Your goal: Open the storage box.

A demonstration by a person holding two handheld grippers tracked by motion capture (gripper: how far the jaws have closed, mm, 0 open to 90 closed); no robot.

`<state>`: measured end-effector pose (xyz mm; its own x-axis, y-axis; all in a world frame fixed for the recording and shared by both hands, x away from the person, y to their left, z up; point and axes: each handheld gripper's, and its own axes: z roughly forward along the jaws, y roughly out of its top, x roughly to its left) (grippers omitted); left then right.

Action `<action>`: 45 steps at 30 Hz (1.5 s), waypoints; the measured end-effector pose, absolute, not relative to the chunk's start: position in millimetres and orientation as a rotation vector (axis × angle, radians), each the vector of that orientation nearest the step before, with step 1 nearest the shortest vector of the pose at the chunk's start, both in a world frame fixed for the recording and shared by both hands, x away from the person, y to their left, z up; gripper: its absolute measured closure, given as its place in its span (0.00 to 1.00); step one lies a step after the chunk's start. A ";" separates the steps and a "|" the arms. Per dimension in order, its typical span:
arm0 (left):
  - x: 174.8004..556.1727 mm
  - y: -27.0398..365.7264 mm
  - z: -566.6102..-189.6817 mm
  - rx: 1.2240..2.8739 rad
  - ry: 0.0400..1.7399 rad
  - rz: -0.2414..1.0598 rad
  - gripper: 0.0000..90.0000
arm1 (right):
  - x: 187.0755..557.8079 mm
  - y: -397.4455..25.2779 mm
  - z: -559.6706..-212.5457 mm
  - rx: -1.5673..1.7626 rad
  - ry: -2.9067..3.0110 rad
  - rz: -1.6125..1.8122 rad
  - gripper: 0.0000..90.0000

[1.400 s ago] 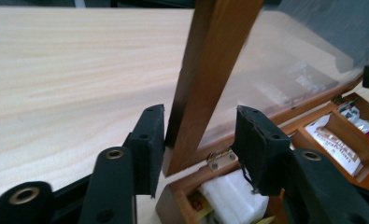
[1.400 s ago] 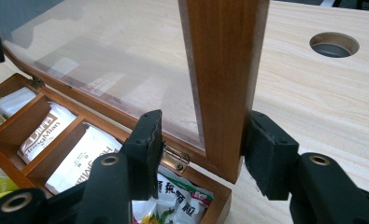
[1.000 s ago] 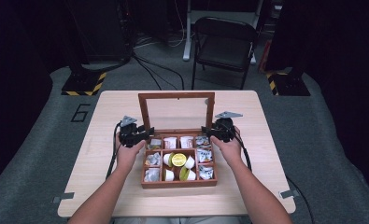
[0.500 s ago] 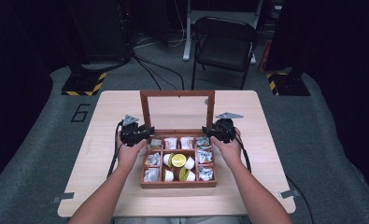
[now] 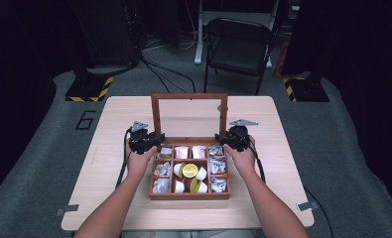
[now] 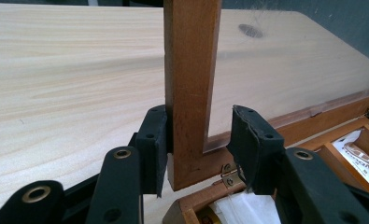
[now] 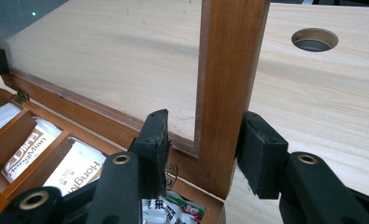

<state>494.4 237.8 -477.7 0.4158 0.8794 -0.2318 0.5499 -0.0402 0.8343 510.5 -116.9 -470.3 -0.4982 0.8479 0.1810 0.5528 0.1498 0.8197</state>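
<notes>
On the pale wooden desk (image 5: 109,163), the upright glass-paned lid (image 5: 189,116) of the brown compartmented wooden box (image 5: 189,195) was straddled by both grippers: left gripper (image 6: 198,140) and right gripper (image 7: 205,144) fingers were spread, not clamped.

Reddish varnished wooden lid frame (image 6: 190,88) holding a clear pane, on a pale matt wooden table (image 5: 283,148).

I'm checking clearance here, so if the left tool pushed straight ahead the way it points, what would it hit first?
The lid frame. Its upright side piece already stands between the left tool jaws, against one pad with a gap to the other. Going on would press the tool's throat into that post; the table lies beyond.
</notes>
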 end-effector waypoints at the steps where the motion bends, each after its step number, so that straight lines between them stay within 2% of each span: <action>1: 495.6 237.4 -478.2 1.709 1.265 0.425 0.64 | 511.4 -116.7 -470.7 1.357 2.106 1.275 0.61; 10: 500.6 236.5 -480.1 1.716 1.272 0.435 0.64 | 513.8 -114.8 -472.5 1.382 2.103 1.257 0.61; 45: 510.8 240.6 -484.3 1.695 1.318 0.331 0.61 | 523.7 -113.5 -475.3 1.543 2.082 1.272 0.58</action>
